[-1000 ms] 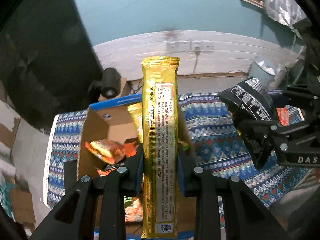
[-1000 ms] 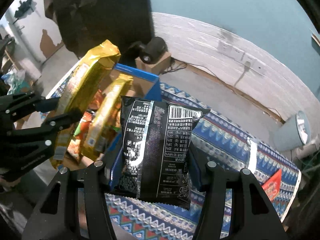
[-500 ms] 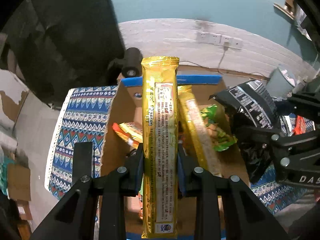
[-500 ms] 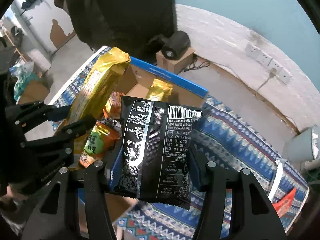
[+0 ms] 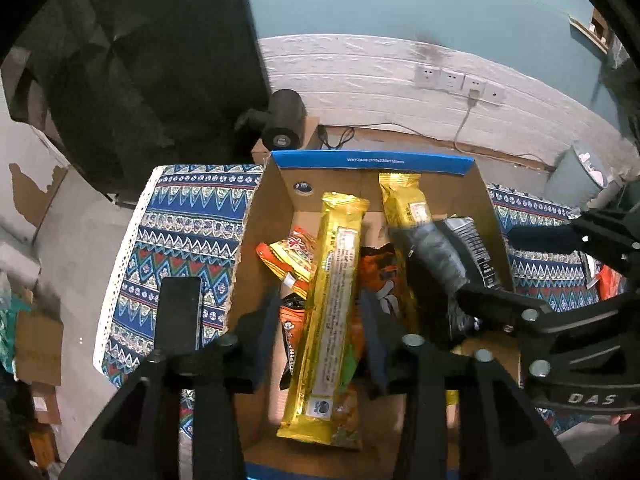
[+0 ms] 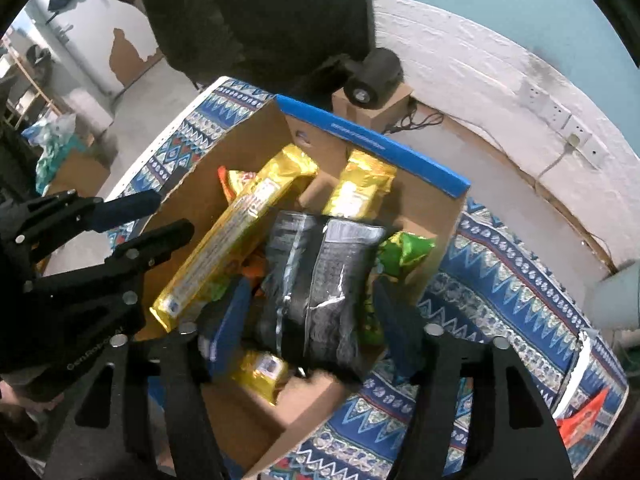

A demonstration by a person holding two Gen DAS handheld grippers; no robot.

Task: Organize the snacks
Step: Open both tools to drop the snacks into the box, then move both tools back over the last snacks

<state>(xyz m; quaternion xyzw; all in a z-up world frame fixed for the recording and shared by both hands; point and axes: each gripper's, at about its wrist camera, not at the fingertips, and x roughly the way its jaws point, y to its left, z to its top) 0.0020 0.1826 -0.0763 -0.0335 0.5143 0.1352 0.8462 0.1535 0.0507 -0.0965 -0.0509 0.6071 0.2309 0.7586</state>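
- Two grippers hang over one cardboard box (image 5: 264,248) with a blue rim, which sits on a patterned cloth (image 5: 188,236).
- The left gripper (image 5: 316,344) is opening; the long gold packet (image 5: 330,308) lies between its fingers, free of both pads, resting on the orange snacks (image 5: 288,256) in the box.
- The right gripper (image 6: 312,324) is opening too; the black bag (image 6: 316,280), blurred, sits loose between its fingers, above the box's near right part.
- A second gold packet (image 6: 360,190) leans at the far wall, a green bag (image 6: 400,252) to the right.
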